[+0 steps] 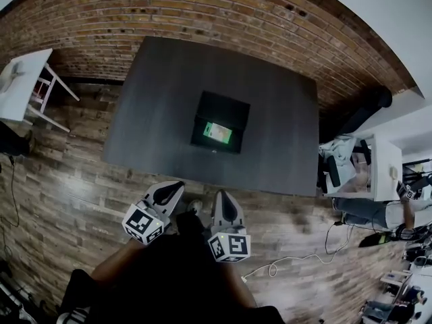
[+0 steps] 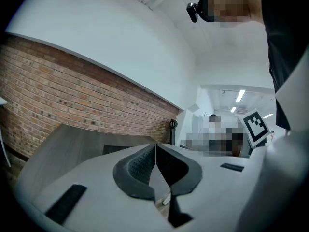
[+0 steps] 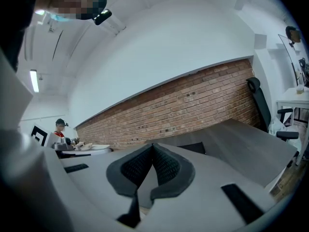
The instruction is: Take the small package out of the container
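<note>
A black open container [image 1: 221, 121] sits in the middle of the dark grey table [image 1: 155, 113], and a small green package [image 1: 217, 133] lies inside it. Both grippers hang close to my body, short of the table's near edge. My left gripper [image 1: 173, 189] is shut with nothing in it; its pads meet in the left gripper view [image 2: 155, 151]. My right gripper [image 1: 223, 198] is shut and empty too, jaws touching in the right gripper view [image 3: 153, 151]. The container's dark edge [image 3: 193, 147] shows just beyond the right jaws.
A brick wall [image 1: 202, 12] runs behind the table. A white table [image 1: 20, 79] with a chair stands at the left. At the right are a desk [image 1: 381, 167], a seated person [image 1: 378, 211] and a black office chair [image 1: 368, 110]. A white cable [image 1: 297, 258] lies on the wooden floor.
</note>
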